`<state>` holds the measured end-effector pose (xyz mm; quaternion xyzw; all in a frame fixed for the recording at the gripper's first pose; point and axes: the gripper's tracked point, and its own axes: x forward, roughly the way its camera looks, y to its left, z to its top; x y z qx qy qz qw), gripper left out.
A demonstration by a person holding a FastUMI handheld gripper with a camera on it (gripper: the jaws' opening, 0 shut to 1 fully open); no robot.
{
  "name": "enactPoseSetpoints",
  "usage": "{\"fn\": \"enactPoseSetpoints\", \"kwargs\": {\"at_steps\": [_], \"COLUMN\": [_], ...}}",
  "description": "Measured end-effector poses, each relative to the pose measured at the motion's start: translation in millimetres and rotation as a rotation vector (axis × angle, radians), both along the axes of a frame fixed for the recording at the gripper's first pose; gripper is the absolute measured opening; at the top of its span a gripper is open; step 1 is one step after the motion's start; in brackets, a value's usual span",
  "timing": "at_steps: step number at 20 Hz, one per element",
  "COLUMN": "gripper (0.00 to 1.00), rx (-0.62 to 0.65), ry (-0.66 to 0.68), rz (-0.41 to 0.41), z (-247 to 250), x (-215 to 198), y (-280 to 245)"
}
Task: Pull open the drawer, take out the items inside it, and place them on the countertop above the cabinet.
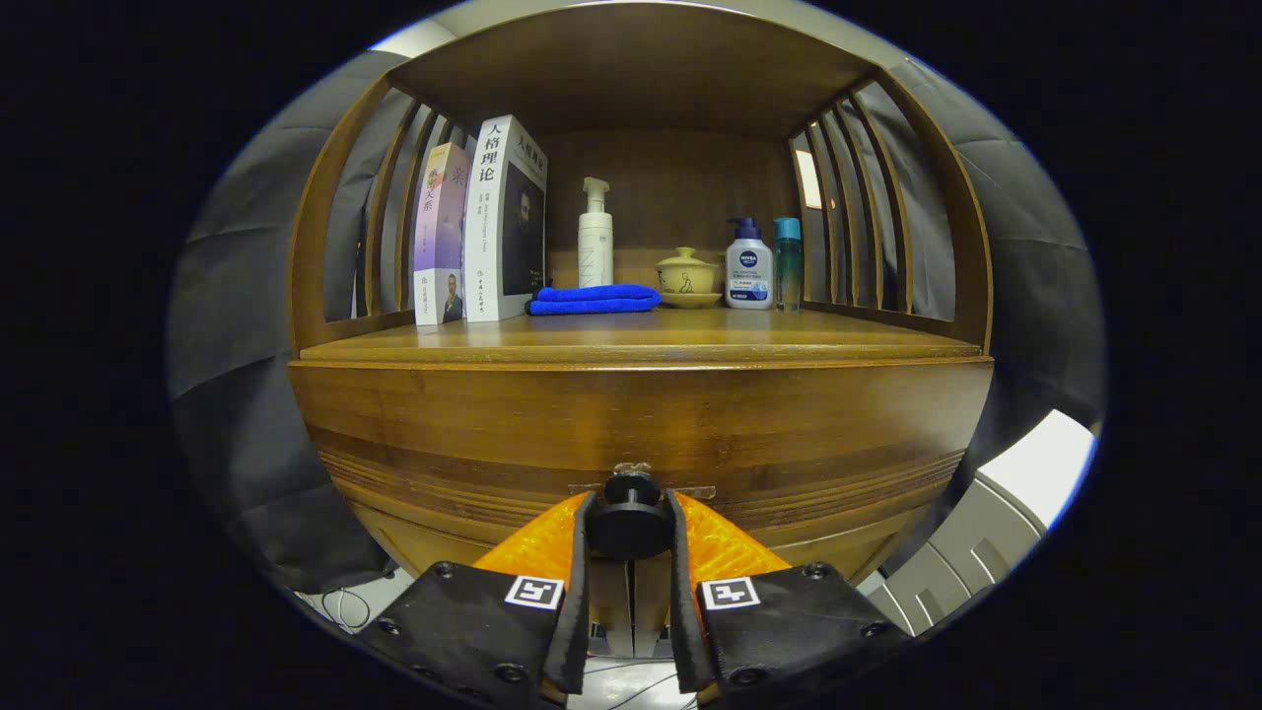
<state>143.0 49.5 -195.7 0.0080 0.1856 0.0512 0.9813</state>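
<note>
Drawer shut, front flush below the counter, round dark knob low at its centre. Jaws closed around that knob, one finger pressed to each side. On the counter at the back: two upright books, folded blue cloth, white pump bottle, lidded yellow bowl, blue-capped lotion bottle, teal bottle.

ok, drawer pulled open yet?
No: the drawer front sits flush in the cabinet under the countertop, and the tongs are closed on its knob, one finger on each side.
</note>
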Motion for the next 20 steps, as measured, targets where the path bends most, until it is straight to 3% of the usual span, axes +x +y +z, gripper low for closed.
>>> {"fn": "enactPoseSetpoints", "kwargs": {"at_steps": [6, 20], "gripper": [0.37, 0.37], "rx": [-0.024, -0.064], "ry": [0.02, 0.036], "rz": [0.002, 0.011], "z": [1, 9], "x": [-12, -92], "y": [-1, -9]}}
